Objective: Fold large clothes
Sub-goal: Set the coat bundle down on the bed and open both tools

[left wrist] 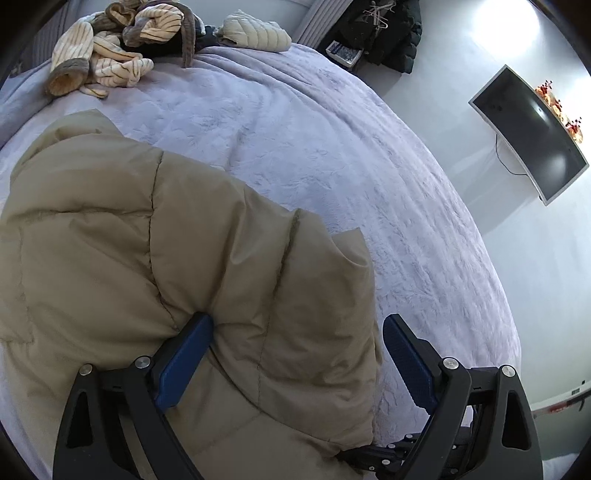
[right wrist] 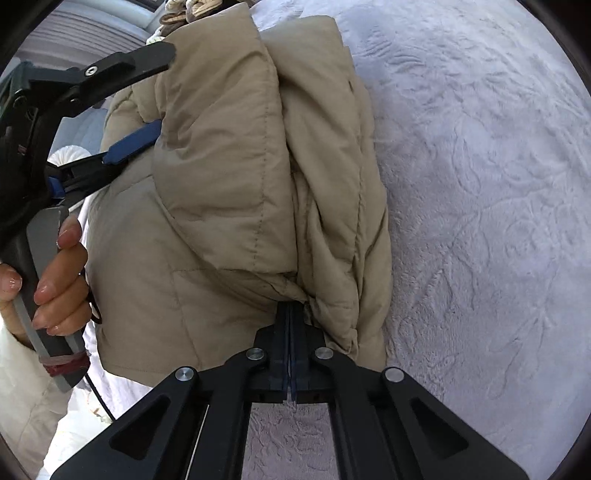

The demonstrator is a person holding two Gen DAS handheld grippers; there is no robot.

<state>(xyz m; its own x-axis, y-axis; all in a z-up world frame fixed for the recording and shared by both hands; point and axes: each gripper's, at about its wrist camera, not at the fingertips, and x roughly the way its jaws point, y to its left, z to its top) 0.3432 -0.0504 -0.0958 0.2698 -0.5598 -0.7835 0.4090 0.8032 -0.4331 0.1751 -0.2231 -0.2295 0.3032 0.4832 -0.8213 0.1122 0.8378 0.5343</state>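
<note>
A: Start closest in. What do the right gripper (right wrist: 290, 314) jaws look like?

B: Pressed flat together, blue pads face to face. Their tips run into a bunched fold at the near edge of the tan puffer jacket (right wrist: 236, 177), so they are clamped on that fabric.

A: And the jacket beyond those tips?

B: It is doubled over itself, one quilted layer stacked on another, stretching straight ahead of the jaws on the lilac plush blanket (right wrist: 480, 184). Bare blanket lies to the right of the jaws.

A: The left gripper (left wrist: 297, 354)?

B: Jaws wide apart. A puffy fold of the same jacket (left wrist: 184, 240) bulges between them; the left blue pad (left wrist: 184, 362) lies against the fabric, the right pad stands clear over the blanket. From the right wrist view, a hand (right wrist: 61, 280) grips its handle to the left of the jacket.

A: Farther out from the left jaws?

B: Open blanket (left wrist: 295, 147), then at the far edge a heap of cream striped clothing (left wrist: 110, 55) and beside it a pale quilted garment (left wrist: 255, 35). Up to the right, a dark screen (left wrist: 532, 136) hangs on the white wall.
</note>
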